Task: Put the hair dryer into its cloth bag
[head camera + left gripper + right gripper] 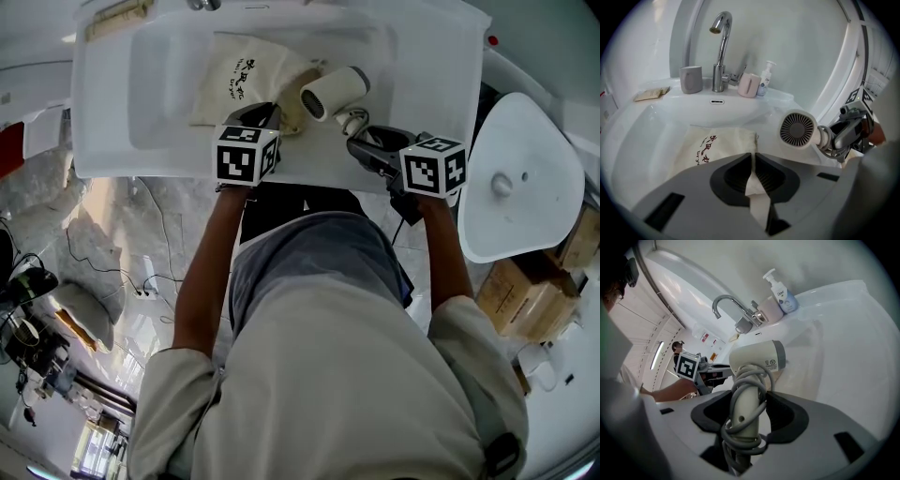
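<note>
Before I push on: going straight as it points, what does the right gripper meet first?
Likely the bag: the right gripper is shut on the dryer, whose head leads toward the bag's near edge. Depth is unclear; it may touch the sink first.

Cream hair dryer [334,92], cord wound on handle, held right of beige cloth bag [246,80]; bag flat, near edge seemingly pinched.

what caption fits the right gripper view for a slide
Right gripper shut on the cord-wrapped handle of the hair dryer above the white sink, tap behind.
</note>
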Demonstrator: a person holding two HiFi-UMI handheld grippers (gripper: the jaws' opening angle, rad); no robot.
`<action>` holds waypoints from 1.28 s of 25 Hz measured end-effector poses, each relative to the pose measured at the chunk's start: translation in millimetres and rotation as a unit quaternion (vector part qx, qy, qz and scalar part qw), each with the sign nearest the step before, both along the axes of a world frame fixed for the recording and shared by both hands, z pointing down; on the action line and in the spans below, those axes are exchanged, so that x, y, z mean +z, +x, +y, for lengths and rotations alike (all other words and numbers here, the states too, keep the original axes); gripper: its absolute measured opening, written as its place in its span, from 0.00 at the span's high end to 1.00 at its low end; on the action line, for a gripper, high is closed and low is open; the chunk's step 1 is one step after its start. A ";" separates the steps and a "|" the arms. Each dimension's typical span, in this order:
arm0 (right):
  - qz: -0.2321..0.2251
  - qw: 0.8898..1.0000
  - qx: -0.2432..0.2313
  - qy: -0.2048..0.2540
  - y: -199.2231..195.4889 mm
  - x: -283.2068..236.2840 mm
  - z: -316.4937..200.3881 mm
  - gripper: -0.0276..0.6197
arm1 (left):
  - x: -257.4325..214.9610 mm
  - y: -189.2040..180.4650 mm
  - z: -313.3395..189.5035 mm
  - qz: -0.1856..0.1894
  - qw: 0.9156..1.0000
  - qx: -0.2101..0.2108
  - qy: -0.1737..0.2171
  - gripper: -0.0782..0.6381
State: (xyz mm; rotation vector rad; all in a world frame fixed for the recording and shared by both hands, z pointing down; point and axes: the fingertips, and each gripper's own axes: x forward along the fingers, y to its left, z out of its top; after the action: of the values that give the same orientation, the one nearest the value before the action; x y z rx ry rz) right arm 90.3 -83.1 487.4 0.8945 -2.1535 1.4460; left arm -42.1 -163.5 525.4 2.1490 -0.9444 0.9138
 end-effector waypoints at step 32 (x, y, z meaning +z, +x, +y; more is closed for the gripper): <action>0.098 0.984 -0.133 -0.060 -39.2 48.7 4.1 0.59 | -8.3 -4.2 8.6 0.037 0.999 -0.008 -0.014 0.84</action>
State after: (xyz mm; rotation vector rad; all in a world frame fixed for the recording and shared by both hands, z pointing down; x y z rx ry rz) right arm 51.2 -79.0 536.1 0.6475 -1.9337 1.2823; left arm -46.3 -154.9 517.1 2.1334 -0.9053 0.8298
